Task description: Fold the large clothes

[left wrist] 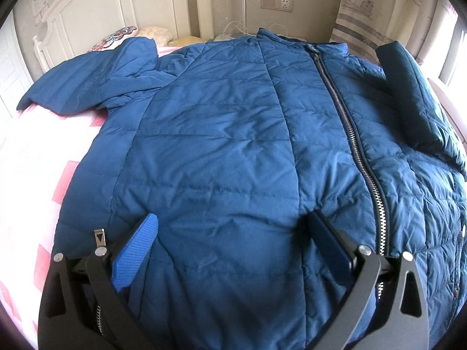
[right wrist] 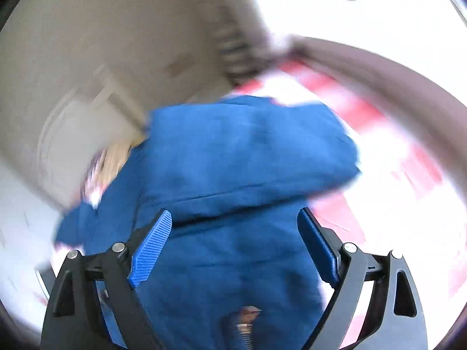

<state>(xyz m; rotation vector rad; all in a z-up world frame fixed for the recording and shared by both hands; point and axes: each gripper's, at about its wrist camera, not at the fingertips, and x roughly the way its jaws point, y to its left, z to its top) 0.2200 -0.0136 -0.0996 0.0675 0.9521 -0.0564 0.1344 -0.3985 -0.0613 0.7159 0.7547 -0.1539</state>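
**Two grippers, one big blue puffer jacket on the bed**

So the blue quilted jacket (left wrist: 233, 145) is spread front-up across the bed (left wrist: 38, 157), which has a pink-and-white checked sheet. Zipper (left wrist: 350, 134) is closed and runs up to the collar. One sleeve (left wrist: 87, 78) sticks out toward the white headboard (left wrist: 96, 8), the other sleeve (left wrist: 414, 99) is folded back over the chest.

Left gripper (left wrist: 233, 233) sits over the hem with its fingers spread wide, nothing pinched between the blue pads (left wrist: 137, 250).

Right wrist view is super blurry. Right gripper (right wrist: 233, 233) is also wide apart, with blue jacket fabric (right wrist: 233, 160) below and ahead of it. Can't tell if the pads are touching the cloth.
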